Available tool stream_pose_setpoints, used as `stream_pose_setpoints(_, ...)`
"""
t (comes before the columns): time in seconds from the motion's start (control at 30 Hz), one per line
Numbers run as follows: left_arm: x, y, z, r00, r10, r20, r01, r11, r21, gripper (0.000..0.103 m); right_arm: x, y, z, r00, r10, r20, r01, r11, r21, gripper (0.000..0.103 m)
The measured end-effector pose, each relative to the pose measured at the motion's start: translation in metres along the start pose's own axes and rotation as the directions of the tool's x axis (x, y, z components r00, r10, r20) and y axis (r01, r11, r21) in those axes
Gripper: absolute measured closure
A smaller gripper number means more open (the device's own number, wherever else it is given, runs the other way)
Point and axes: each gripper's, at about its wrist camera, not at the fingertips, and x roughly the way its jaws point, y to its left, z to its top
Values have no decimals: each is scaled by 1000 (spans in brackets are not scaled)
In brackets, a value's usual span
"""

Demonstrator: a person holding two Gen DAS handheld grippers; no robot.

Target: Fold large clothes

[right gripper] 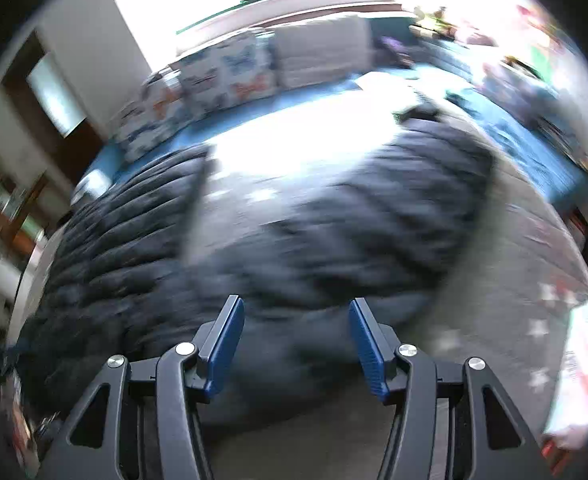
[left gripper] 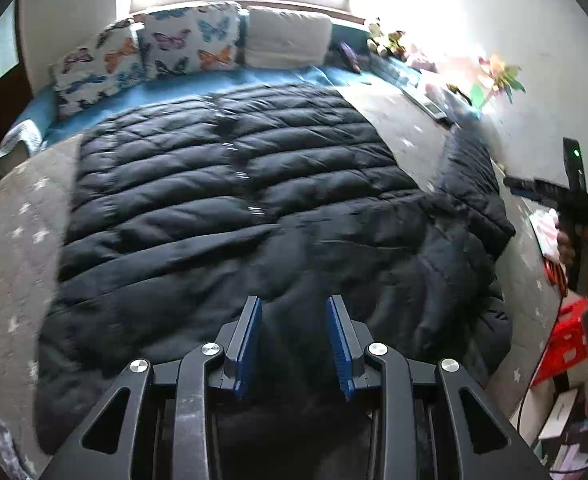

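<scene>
A black quilted puffer coat lies spread flat on the bed, its long axis running straight ahead of the left gripper toward the butterfly pillows. One sleeve angles off right of the fingers. The left gripper's fingers are spread apart, holding nothing, with coat fabric below them. In the heavily blurred right wrist view, the right gripper is likewise spread and empty above the coat's sleeve; seams and edges there are hard to make out.
</scene>
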Motion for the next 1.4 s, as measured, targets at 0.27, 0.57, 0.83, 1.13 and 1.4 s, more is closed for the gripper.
stream_pose_setpoints(0.27, 41, -48, 25, 997, -47, -68, 51, 998, 48, 67, 34, -98, 16, 997, 80, -6, -75, 959, 272, 43)
stream_pose_setpoints(0.57, 76, -78, 44, 990, -76, -123, 87, 993, 83, 67, 58, -123, 29, 974, 220, 49, -223, 902, 371, 43)
stream_pose_setpoints(0.83, 88, -96, 60, 987, -94, -133, 109, 988, 110, 67, 64, -130, 33, 951, 287, 113, -308, 862, 402, 87)
stream_pose_setpoints(1.13, 140, -118, 74, 976, -100, -194, 126, 983, 130, 67, 12, -94, 58, 936, 276, 220, -332, 900, 284, 91)
stream_pose_setpoints(1.4, 91, -90, 79, 982, -159, -103, 166, 984, 63, 67, -55, -14, 73, 906, 311, 287, -348, 934, 86, 91)
